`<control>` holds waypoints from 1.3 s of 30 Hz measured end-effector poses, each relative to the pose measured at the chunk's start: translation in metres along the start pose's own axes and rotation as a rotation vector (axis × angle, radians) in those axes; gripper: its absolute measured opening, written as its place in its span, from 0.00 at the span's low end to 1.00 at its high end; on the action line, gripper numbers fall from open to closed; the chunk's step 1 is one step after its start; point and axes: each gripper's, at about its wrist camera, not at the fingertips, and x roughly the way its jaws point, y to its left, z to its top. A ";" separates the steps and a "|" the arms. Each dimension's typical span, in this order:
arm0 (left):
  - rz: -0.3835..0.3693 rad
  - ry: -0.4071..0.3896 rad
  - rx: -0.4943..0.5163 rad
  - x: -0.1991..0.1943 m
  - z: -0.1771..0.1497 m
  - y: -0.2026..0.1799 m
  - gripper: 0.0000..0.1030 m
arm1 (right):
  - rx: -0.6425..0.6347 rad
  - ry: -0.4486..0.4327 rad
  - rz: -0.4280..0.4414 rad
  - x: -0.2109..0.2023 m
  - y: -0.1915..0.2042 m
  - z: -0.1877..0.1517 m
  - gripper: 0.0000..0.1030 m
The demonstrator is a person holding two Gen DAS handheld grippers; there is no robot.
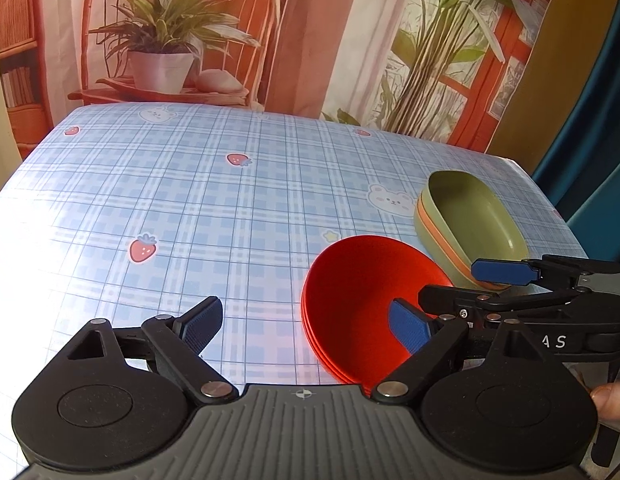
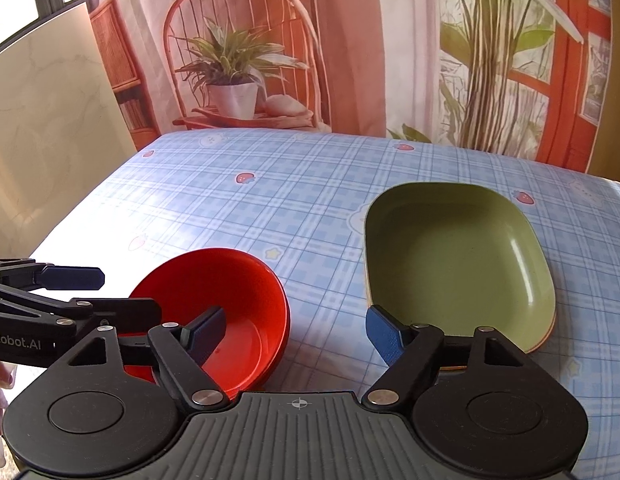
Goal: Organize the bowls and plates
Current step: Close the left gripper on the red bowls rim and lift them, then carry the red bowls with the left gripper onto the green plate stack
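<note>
1. Left gripper (image 1: 310,326): jaws spread wide, holding nothing. It hovers low, just left of the bowls (image 1: 370,304); its right finger sits over the bowls' inner wall, and contact can't be told.
2. Bowls: a red nested stack, judging by the several rims showing at its side, on the table (image 1: 150,200) near the front edge. Landmark for the rest.
3. Right gripper (image 2: 296,330): also released, empty. Its left finger is over the bowls, its right finger at the near rim of the plates (image 2: 454,256); the gap between the stacks lies between its fingers.
4. Plates: green on top with an orange rim peeking below, stacked just right of the bowls, apart from them.
5. Risks:
   - Both grippers crowd the bowls, so they could knock each other.
   - Closing on one bowl wall may lift only the top bowl or tip the stack.
   - The right gripper's finger could nudge the plates and skew that stack.
   - The bowls sit near the table's front edge; a push toward it could drop them.
</note>
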 end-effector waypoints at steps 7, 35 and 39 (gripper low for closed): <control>-0.014 0.032 -0.026 0.009 -0.008 0.003 0.73 | 0.002 0.030 0.016 0.006 0.001 -0.007 0.52; -0.022 -0.008 -0.183 0.008 -0.032 0.000 0.21 | 0.076 0.008 0.105 -0.002 0.001 -0.022 0.16; -0.010 -0.016 -0.179 0.004 -0.031 -0.001 0.21 | 0.089 0.002 0.114 -0.005 -0.001 -0.023 0.13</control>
